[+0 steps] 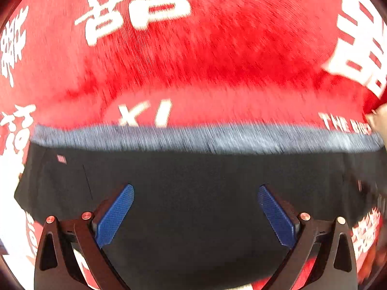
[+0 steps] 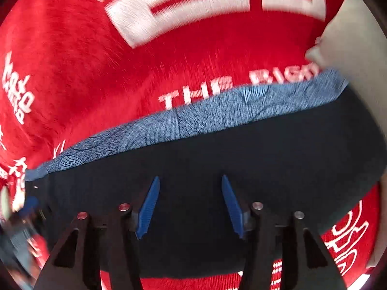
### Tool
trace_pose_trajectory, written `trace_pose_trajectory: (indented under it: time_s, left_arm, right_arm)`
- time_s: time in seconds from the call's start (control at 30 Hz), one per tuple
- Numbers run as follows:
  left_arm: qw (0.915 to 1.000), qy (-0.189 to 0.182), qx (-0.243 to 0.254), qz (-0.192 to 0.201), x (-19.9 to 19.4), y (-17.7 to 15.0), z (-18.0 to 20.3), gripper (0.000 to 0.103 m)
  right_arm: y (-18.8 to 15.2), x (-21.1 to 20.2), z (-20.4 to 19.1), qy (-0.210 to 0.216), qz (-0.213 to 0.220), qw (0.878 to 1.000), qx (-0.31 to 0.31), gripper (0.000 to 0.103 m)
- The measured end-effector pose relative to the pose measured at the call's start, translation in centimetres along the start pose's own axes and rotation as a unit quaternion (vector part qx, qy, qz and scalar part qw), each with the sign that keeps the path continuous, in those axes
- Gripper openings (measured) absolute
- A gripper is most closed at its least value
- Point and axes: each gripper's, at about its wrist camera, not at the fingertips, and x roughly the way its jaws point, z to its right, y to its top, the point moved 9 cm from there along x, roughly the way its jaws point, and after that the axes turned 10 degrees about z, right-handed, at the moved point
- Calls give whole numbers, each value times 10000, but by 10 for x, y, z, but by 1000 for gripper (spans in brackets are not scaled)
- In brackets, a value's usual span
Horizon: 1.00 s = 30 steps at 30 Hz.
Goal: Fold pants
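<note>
Both the left gripper [image 1: 196,213] and right gripper [image 2: 191,205] hung open over the dark pants [image 1: 193,181] on the red blanket [image 1: 217,48], apparently folded already though blur hid detail, so closing low risked pinching only 1 layer or the blanket.

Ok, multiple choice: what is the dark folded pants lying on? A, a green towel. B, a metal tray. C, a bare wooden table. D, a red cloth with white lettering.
D: the dark pants rest on a red cloth printed with white characters, which shows around them in both wrist views.
</note>
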Motion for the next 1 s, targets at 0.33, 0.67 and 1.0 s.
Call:
trace_pose_trajectory:
  time_s: [0.33, 0.67, 1.0]
  left_arm:
    - [9969, 503, -589, -116, 75, 28, -47, 103]
    - [9889, 1066, -1020, -198, 68, 44, -127, 103]
    - [9839, 1446, -945, -451, 59, -19, -191, 103]
  right_arm:
    - [-10, -7, -2, -47, -38, 9994, -327, 65]
    - [-6, 4, -7, -144, -33, 9982, -575, 70]
    - [-7, 15, -17, -261, -49, 9963, -819, 77]
